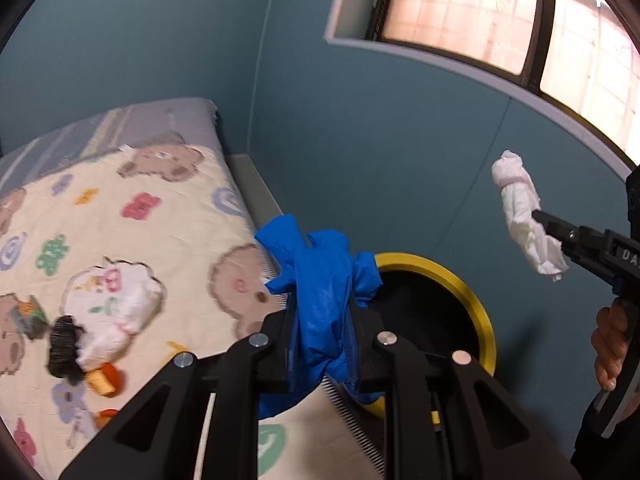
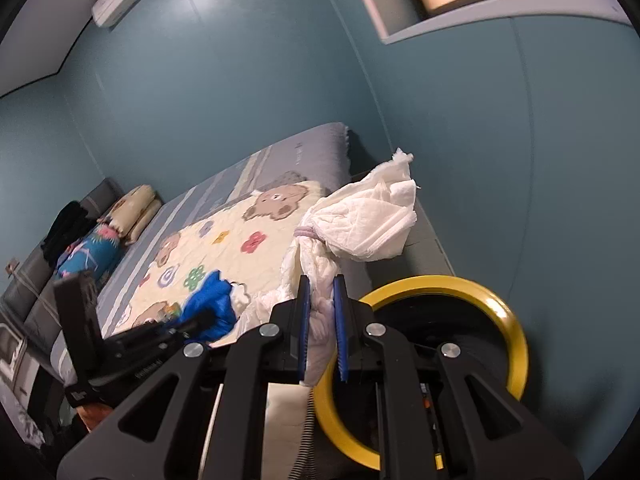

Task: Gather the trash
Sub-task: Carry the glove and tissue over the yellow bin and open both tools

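Observation:
My left gripper [image 1: 320,312] is shut on a crumpled blue glove [image 1: 324,280], held in the air beside the bed and just left of the yellow-rimmed bin [image 1: 468,292]. In the right wrist view that same blue glove [image 2: 212,312] shows at the tip of the left gripper [image 2: 200,318]. My right gripper [image 2: 320,300] is shut on a white rolled diaper [image 2: 360,220], which sticks up above the yellow-rimmed bin [image 2: 508,312]. Seen from the left wrist, the right gripper [image 1: 540,216] carries the white diaper [image 1: 520,208] against the blue wall, to the right of the bin.
The bed's bear-print quilt [image 1: 168,240] carries a second white diaper [image 1: 120,320], a black scrunchie [image 1: 64,344], orange scraps [image 1: 106,380] and a small wrapper [image 1: 30,312]. Pillows [image 2: 132,212] lie at the bed's far end. The blue wall and a window [image 1: 520,20] stand behind the bin.

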Demonstrator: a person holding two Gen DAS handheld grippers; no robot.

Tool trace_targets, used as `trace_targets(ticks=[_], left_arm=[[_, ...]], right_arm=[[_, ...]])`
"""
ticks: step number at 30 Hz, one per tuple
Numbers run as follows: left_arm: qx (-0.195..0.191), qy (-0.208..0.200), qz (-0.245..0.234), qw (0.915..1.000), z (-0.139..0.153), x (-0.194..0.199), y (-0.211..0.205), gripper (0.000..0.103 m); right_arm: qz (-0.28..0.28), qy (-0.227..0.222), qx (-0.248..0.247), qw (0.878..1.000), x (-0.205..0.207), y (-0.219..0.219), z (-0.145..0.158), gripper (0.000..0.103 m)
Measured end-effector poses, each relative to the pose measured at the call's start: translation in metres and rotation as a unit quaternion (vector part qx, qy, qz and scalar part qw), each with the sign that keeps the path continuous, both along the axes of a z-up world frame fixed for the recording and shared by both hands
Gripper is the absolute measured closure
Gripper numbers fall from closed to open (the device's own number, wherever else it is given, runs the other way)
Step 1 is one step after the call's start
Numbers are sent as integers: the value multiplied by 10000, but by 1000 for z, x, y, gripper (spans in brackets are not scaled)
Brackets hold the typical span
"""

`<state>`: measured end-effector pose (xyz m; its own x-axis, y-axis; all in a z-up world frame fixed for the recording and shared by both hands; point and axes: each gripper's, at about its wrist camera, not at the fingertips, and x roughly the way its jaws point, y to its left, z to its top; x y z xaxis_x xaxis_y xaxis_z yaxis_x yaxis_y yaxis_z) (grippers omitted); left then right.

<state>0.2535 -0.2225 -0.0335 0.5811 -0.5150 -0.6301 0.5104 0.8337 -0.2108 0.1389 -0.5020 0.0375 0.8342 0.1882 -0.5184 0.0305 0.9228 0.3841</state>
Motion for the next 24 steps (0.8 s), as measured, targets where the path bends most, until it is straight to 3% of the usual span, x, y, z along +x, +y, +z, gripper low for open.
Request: trace_targets(ticks=[9,16,18,19,22,24], left_arm=[[194,297,-515,9980,-32,6,-72,86],[248,376,-672,9967,-44,9,-98,84],[246,327,-597,9974,-44,8,-99,79],[224,330,-577,9975,-44,8,-100,72],[163,385,-512,9978,-45,11,-98,54],[149,397,-469,9980,-45,10,-97,48]], right_arm=[[-293,102,172,9994,1,-40,-18,92],[-463,102,264,9985,-3,-50,-27,90],[-513,78,268,9983,-3,-53,-28,88],[-520,73,285,9982,-4,-54,-29,86],[-566,80,363,9977,-5,-55,-30,70],[-610,70,409,9973,-7,-57,-31,64]])
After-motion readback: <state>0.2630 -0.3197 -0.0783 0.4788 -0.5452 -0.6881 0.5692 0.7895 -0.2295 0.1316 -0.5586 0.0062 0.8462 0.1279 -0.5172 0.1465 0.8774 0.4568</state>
